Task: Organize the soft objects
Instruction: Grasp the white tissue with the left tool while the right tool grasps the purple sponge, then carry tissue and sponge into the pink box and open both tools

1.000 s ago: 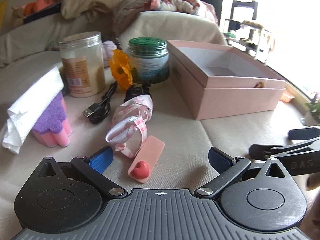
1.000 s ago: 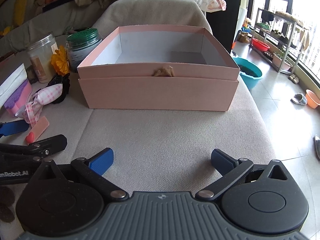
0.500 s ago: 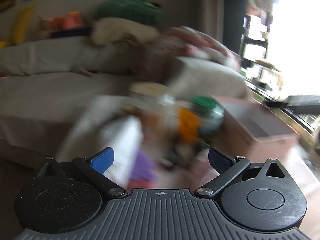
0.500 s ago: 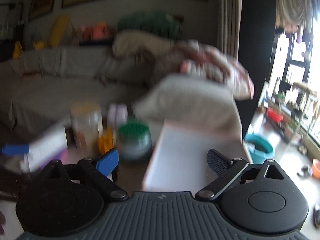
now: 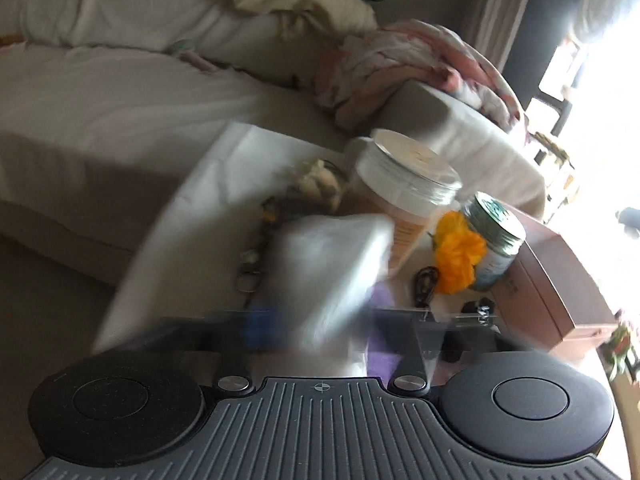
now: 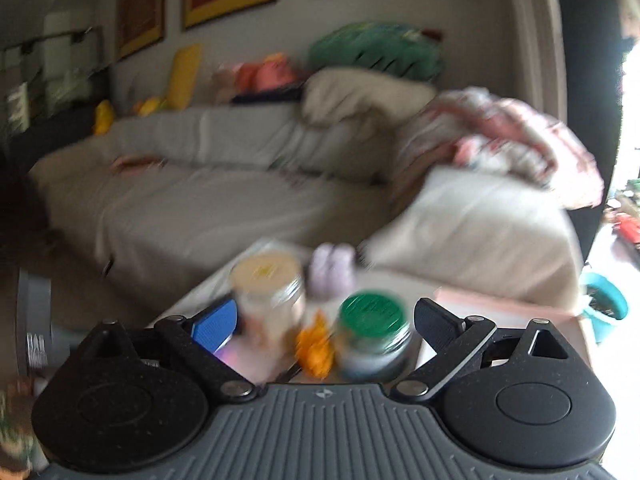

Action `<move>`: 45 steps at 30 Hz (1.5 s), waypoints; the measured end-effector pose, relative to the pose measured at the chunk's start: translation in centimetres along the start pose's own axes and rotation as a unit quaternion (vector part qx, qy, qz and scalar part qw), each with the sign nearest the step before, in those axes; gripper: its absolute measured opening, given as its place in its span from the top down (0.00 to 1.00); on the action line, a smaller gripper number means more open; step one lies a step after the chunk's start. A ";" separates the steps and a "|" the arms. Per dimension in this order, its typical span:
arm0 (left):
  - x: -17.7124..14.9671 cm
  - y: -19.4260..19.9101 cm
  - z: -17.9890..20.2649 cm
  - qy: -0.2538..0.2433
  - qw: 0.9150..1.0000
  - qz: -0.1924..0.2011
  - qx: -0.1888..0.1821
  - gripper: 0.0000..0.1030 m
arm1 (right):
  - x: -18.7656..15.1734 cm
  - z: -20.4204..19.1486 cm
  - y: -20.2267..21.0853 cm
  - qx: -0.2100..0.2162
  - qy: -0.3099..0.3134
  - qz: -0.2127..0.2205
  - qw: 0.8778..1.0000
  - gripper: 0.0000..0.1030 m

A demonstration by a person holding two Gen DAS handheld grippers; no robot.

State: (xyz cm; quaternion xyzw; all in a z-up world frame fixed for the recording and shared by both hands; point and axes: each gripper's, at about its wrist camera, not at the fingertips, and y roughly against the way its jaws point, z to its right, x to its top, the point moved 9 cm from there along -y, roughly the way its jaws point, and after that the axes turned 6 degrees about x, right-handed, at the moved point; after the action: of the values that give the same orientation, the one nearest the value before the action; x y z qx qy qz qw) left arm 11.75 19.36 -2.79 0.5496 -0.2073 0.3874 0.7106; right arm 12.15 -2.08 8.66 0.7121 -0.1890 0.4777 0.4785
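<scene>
The left tool [image 5: 320, 328] was closing on the white tissue wad [image 5: 332, 264], light and floppy, so pinching its thick near edge seemed best. Right tool [image 6: 324, 320] stayed out of it, spread wide with nothing between its jaws.

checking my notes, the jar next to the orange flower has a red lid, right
Not red. In the right wrist view the jar beside the orange flower has a green lid; the rest holds.

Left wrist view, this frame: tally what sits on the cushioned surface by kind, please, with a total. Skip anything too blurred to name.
Lidded jars: 2 (white-lidded jar, green-lidded jar)
Pink boxes: 1 (pink box)
Orange fabric flowers: 1 (orange flower)
White tissue: 1 (tissue)
Purple sponge: 1 (sponge)
Total: 6
</scene>
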 end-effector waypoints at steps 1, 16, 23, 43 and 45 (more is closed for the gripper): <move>0.2 0.5 -0.6 0.014 1.000 0.005 -0.012 0.76 | -0.7 -0.7 -0.6 0.012 0.003 -0.008 1.000 0.07; 1.8 5.3 -5.7 0.088 0.993 0.057 -0.053 0.80 | -7.1 -12.9 -13.8 0.110 0.108 -0.156 0.976 0.11; 2.0 7.5 -4.3 0.083 0.992 0.074 -0.061 0.80 | -6.8 -12.3 -9.8 0.121 0.079 -0.150 0.978 0.43; -5.1 3.8 25.2 -0.179 0.925 -0.115 -0.314 0.79 | -8.9 9.4 19.5 -0.167 -0.014 0.029 0.985 0.42; -1.7 3.5 27.1 -0.185 0.932 -0.052 -0.308 0.78 | -8.8 10.2 20.8 -0.174 -0.026 0.047 0.983 0.42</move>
State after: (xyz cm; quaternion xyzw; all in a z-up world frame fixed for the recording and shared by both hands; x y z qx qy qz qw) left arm 11.57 -6.37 6.54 0.3759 -0.4150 0.1588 0.8132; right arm -2.05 -22.37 10.61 0.6202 -0.3149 0.4415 0.5668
